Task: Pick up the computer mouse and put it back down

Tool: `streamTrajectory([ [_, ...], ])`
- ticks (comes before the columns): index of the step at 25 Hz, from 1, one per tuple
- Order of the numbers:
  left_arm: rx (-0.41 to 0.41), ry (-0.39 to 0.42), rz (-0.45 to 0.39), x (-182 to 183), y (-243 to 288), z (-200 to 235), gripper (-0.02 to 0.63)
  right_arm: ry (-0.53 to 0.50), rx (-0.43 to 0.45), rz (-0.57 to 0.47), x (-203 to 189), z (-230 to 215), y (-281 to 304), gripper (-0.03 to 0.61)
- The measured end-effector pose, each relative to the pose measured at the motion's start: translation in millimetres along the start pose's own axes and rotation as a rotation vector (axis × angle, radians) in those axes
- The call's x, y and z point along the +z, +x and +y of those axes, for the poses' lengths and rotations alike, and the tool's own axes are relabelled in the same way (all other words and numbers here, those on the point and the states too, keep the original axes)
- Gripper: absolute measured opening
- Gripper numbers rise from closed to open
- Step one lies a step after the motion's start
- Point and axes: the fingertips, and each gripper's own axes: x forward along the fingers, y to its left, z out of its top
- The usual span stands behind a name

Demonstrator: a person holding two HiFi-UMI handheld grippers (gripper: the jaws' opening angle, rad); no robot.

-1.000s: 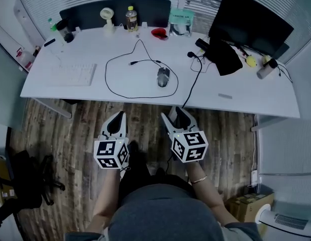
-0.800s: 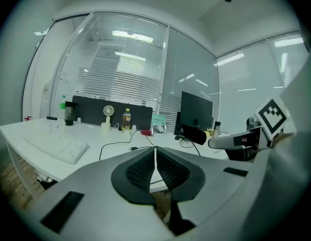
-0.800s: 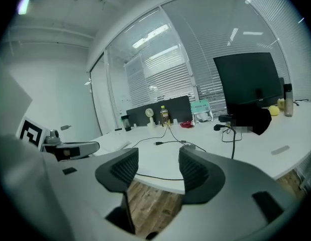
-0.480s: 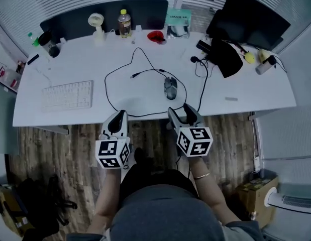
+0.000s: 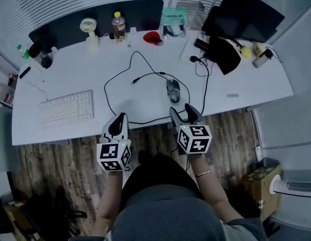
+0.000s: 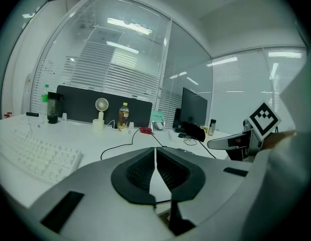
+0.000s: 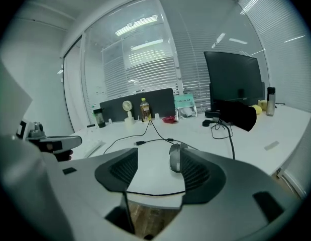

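White desk (image 5: 255,92) in a blind-lined office, both grippers at its near edge.
The mouse (image 5: 173,90) is seen lying within its looped cable (image 5: 105,88), ahead of the right gripper (image 5: 183,110), spread wide and empty; the left gripper (image 5: 118,118) is shown pinched together in its own view. A keyboard (image 5: 66,107) is set leftward.
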Motion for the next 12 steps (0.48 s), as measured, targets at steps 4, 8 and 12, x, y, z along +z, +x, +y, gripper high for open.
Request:
streamTrajectory([
  [4, -0.024, 0.000, 0.005, 1, 8, 2, 0.031, -0.001, -0.035, 0.009, 1, -6, 7, 0.250],
  [8, -0.042, 0.000, 0.017, -1, 19, 2, 0.031, -0.005, -0.061, 0.023, 0, -15, 17, 0.252],
  [12, -0.055, 0.011, 0.021, 3, 33, 4, 0.031, 0.005, -0.077, 0.033, 1, -24, 33, 0.253],
])
